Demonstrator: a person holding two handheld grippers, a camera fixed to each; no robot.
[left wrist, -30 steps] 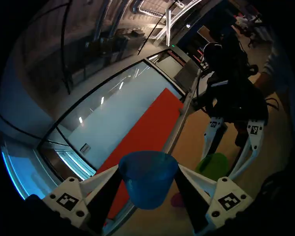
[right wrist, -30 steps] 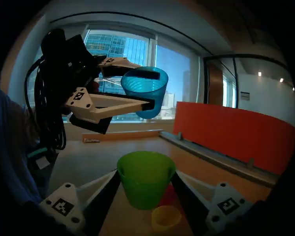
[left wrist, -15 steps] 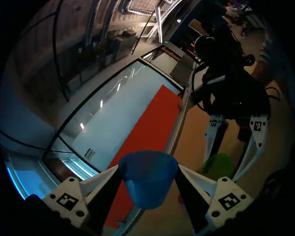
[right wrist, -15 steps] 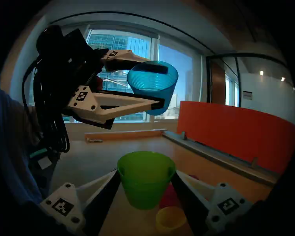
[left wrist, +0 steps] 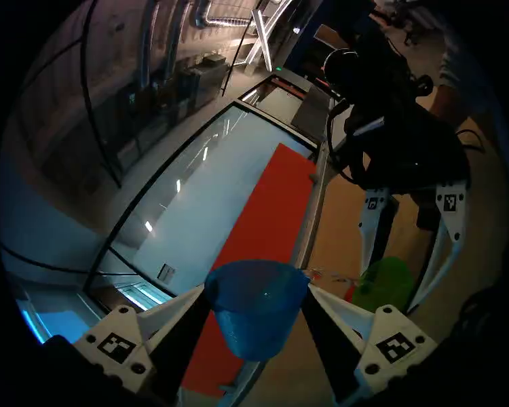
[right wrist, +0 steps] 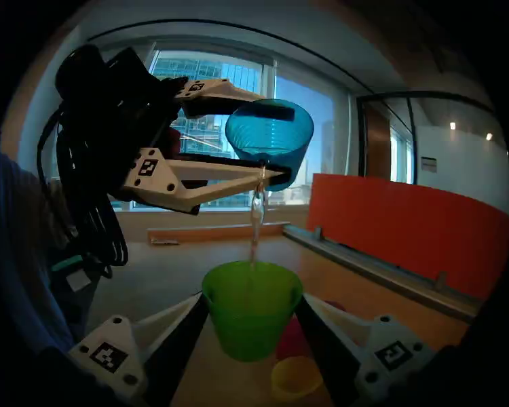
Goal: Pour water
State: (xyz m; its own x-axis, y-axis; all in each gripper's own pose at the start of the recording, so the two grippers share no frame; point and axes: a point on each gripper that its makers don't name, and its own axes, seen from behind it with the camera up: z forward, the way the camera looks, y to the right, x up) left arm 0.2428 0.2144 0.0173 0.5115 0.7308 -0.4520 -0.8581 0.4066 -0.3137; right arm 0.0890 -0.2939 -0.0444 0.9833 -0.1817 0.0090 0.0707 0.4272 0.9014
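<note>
Hand-held grippers clamped: left tilted above right

**Left gripper view.** The left claw is seen along its own two white fingers, which press on opposite sides of a translucent blue cup. A thin stream of water leaves the blue cup's rim toward the right. To the right of the blue cup and farther off, a green cup sits between the fingers of the right claw. Directly beyond the blue cup stands an orange partition. Beyond it to the right lies the wooden desk, and both run steeply slanted.
</note>
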